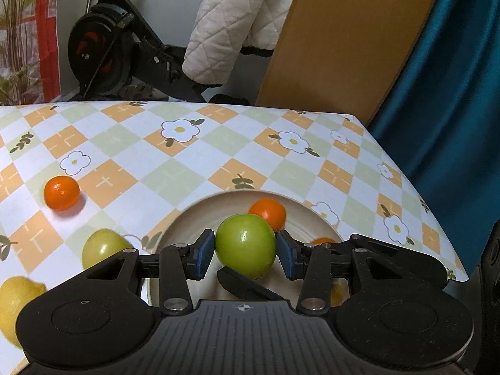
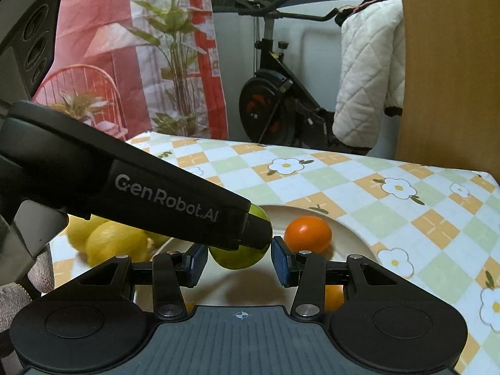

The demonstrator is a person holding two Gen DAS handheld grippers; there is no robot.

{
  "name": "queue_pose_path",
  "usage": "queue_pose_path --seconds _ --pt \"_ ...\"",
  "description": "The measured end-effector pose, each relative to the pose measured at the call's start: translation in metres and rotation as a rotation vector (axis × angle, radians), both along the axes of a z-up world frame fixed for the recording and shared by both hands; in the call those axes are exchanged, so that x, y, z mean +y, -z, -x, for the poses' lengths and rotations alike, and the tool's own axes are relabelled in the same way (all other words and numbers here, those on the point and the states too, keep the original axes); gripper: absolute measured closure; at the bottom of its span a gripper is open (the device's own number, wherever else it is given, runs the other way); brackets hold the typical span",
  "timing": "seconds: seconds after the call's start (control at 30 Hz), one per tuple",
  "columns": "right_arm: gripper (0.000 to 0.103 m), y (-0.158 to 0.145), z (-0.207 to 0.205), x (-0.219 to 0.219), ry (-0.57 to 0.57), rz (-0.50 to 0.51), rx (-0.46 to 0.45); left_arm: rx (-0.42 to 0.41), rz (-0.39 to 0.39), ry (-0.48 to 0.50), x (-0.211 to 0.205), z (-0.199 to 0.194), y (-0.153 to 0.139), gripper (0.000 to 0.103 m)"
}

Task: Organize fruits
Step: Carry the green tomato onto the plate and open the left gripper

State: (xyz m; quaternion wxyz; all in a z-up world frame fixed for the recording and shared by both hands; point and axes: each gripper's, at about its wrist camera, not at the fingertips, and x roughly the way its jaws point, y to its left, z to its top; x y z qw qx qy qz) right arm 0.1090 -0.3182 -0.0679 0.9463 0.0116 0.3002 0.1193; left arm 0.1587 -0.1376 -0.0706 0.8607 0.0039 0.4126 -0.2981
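Note:
A green round fruit [image 1: 245, 245] hangs over a cream plate [image 1: 200, 209], with my left gripper [image 1: 245, 256] shut on it, blue pads pressing both sides. In the right wrist view the same green fruit [image 2: 240, 253] fills the gap between the pads of my right gripper [image 2: 240, 264]. The left gripper's black finger [image 2: 250, 234] covers its top. One right finger [image 1: 247, 284] shows under the fruit. An orange [image 1: 268, 212] lies in the plate [image 2: 350, 228]; a second orange [image 2: 334, 297] is mostly hidden.
Loose on the checked tablecloth [image 1: 218, 143] are an orange [image 1: 61, 192], a yellow-green fruit [image 1: 103, 247] and a lemon [image 1: 15, 303]. Lemons [image 2: 115, 243] lie left of the plate. The table's far edge meets an exercise bike [image 1: 109, 50], a wooden panel [image 1: 343, 40] and a blue curtain [image 1: 453, 93].

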Motion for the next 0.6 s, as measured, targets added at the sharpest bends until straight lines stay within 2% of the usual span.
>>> queue_pose_path --seconds 0.27,0.6 --pt "0.062 0.011 -0.027 0.004 -0.008 0.036 0.051 0.036 -0.007 -0.018 -0.004 -0.020 0.014 0.057" --pt "0.062 0.018 -0.037 0.010 0.002 0.049 0.070 0.050 0.001 -0.028 -0.004 -0.028 0.021 0.056"
